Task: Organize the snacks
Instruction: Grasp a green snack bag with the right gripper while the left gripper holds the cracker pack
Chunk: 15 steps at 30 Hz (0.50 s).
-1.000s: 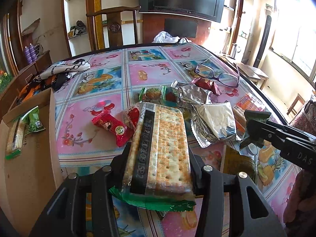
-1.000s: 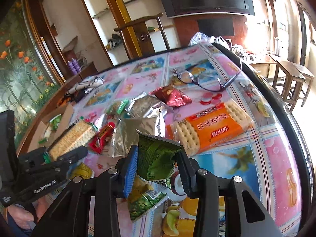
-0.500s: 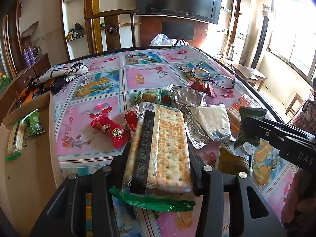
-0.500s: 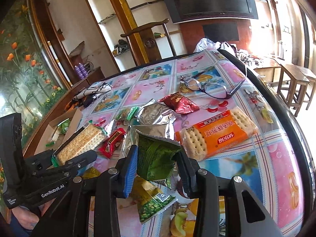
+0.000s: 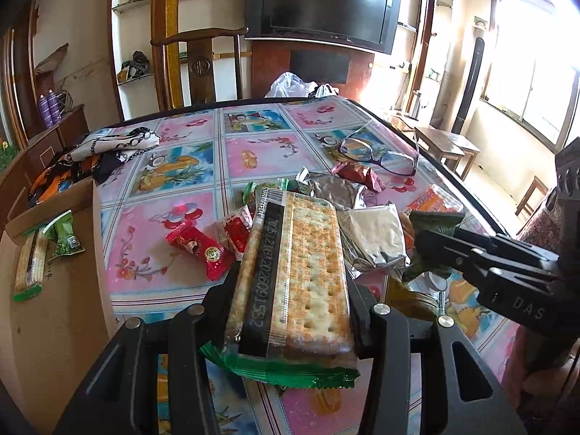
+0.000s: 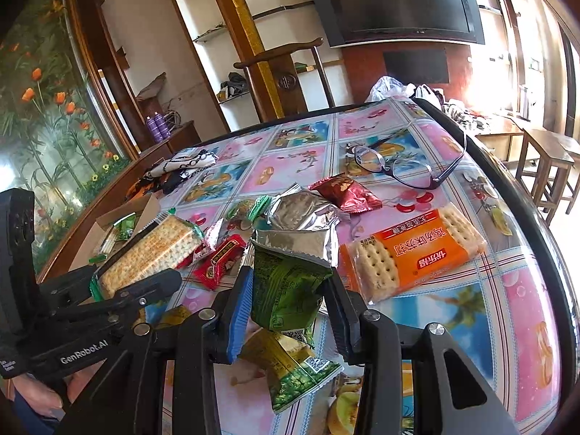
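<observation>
My left gripper (image 5: 293, 277) is shut on a long cracker pack (image 5: 301, 246) with a green wrapper end, held lengthwise above the table's near edge. To its right, my right gripper (image 5: 431, 250) is shut on a small green snack packet (image 5: 435, 219). In the right wrist view that green packet (image 6: 282, 301) sits upright between the blue pad and the black pad of the right gripper (image 6: 289, 277). At the left of that view the left gripper (image 6: 145, 268) carries the cracker pack (image 6: 152, 250). An open cardboard box (image 5: 54, 308) at the left holds a green cracker pack (image 5: 30, 264) and a small green packet (image 5: 65, 235).
On the flowered tablecloth (image 6: 514, 290) lie an orange cracker pack (image 6: 413, 253), silver packets (image 6: 308, 214), red packets (image 6: 344, 192), red candies (image 5: 199, 250), another green packet (image 6: 297, 369), glasses (image 6: 398, 166) and a patterned cloth (image 5: 112, 145). A wooden chair (image 5: 199, 65) stands behind the table.
</observation>
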Each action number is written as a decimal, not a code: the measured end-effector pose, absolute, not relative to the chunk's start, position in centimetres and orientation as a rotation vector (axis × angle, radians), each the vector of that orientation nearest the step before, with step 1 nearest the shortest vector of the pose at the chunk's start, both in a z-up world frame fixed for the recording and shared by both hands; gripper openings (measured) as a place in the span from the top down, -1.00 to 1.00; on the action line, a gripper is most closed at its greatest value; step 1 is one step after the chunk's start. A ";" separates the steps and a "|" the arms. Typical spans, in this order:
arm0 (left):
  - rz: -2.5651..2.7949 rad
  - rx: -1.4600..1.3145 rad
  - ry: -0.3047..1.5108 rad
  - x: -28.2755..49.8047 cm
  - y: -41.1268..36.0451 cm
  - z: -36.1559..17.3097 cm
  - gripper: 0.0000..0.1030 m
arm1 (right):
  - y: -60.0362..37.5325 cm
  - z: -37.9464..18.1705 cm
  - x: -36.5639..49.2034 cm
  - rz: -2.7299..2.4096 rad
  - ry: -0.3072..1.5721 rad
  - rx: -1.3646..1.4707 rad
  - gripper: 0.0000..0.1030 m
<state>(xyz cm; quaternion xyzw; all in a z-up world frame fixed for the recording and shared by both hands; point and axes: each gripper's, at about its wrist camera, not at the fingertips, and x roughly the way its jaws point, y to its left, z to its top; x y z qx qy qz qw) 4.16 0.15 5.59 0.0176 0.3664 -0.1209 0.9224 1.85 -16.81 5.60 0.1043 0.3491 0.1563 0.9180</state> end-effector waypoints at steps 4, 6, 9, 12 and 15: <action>-0.248 0.017 0.741 4.2 0.9 6.2 0.09 | -16.7 5.4 2.1 0.328 0.728 0.234 0.19; -0.243 0.009 0.735 4.2 1.3 6.5 0.09 | -16.4 5.4 2.2 0.325 0.726 0.225 0.19; -0.237 -0.014 0.728 4.3 2.1 6.9 0.09 | -15.9 5.5 2.2 0.325 0.719 0.237 0.19; -0.226 -0.036 0.717 4.2 3.0 7.4 0.09 | -15.6 5.6 2.3 0.321 0.711 0.270 0.19; -0.205 -0.057 0.709 4.4 4.1 7.8 0.09 | -14.5 5.6 2.4 0.333 0.712 0.286 0.19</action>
